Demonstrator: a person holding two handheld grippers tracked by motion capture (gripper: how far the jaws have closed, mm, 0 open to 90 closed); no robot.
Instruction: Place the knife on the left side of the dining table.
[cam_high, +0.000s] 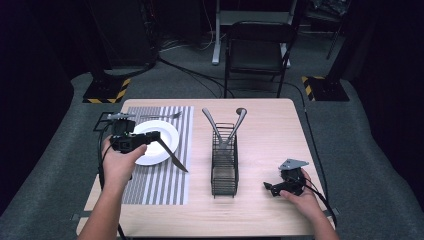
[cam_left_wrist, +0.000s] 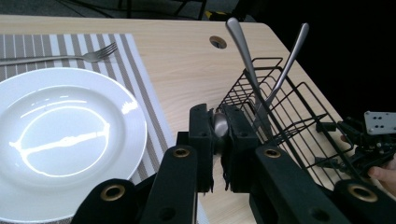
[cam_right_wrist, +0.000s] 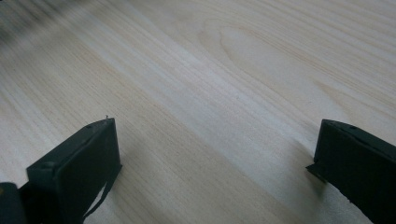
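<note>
though the setting looks partly laid, the wooden counter (cam_high: 260, 125) carries a striped placemat (cam_high: 160, 180) at the person's left, and on it a white plate (cam_high: 155, 142) with a fork (cam_high: 157, 116) lying along the mat's far edge, beyond the plate. near the middle of the counter stands a black wire caddy (cam_high: 224, 167) with two utensil handles (cam_high: 222, 125) rising out of its far end, crossing as they lean apart. the left gripper (cam_high: 152, 136) hangs over the near right part of the plate, closed on the handle of a table knife (cam_high: 172, 156), whose blade slants down and toward the caddy, its tip over the mat's right edge; in the left gripper view the metal handle shows pinched between the two black pads. the right gripper (cam_high: 270, 188) rests low over bare counter near the front right corner, its jaws spread wide with nothing between them. my reading is that plate and fork are placed, the knife is out of the caddy but not yet laid beside the plate, and the two pieces in the caddy are what is left. no brand, label or writing can be read on anything
</note>
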